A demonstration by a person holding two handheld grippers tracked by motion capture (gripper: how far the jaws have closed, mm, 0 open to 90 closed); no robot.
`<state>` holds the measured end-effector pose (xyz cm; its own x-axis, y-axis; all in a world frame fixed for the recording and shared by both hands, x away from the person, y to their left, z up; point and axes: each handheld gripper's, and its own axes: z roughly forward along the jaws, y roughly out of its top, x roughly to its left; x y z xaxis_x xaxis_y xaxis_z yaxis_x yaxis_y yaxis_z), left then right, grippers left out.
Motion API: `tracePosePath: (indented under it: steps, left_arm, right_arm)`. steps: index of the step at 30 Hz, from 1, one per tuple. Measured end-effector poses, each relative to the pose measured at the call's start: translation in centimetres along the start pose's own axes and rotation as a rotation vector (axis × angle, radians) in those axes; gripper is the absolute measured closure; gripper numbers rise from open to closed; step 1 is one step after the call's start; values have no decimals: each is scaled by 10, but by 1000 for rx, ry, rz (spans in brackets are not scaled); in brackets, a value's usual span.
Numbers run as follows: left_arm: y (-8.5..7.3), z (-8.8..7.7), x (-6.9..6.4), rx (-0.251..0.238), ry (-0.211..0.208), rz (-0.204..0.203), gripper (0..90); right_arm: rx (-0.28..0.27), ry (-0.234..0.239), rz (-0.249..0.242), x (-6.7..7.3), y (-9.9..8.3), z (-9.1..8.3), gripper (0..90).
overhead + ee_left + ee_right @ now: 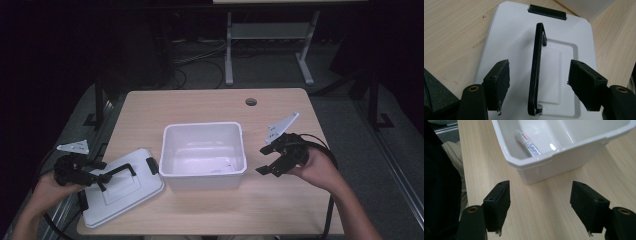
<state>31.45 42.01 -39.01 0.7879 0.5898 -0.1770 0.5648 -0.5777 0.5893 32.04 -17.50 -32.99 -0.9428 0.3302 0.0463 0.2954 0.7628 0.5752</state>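
Jaws spread wide on both sides, nothing pinched. Left gripper [537, 86] held low over the white lid [516, 50], its jaws straddling the lid's raised black handle [536, 72] with a gap on each side; handle stands on edge, touching neither pad. In the high view the left gripper [95, 175] sits at the desk's near-left corner, where the lid [120, 195] lies flat and askew, its near-left corner over the desk edge. Black latch [547, 11] at the lid's far end; another latch [152, 164] near the bin. White bin [202, 127] open, mid-desk, its left wall just beside the lid's far corner. A small tube [527, 143] with red and dark print lies on the bin floor against the near wall. Right gripper [270, 160] held by the right hand [315, 170] just right of the bin, jaws apart over bare wood, pointing toward the bin's corner [534, 167]. Desk [280, 205] open in front of the bin and along the far edge; round cable hole [251, 102] at far right. Right gripper view: the desk's near edge runs at left, with dark clothing beyond it.
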Motion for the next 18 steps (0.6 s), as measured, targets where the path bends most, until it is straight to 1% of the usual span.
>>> tracePosePath:
  steps: [3,9,15,17,18]
  left_arm:
    - [0,1,0,-1,0,-3,327]
    - [2,2,-1,4,2,1,327]
    - [2,2,-1,3,-1,1,329]
    - [2,3,-1,2,-1,3,330]
    - [2,3,-1,1,-2,-2,330]
  right_arm:
    - [-9,3,9,2,-9,3,319]
    - [-8,2,26,3,-26,14,306]
    - [-1,2,45,5,-40,24,301]
    - [-1,1,46,6,-42,26,300]
    - [-7,1,48,6,-46,29,299]
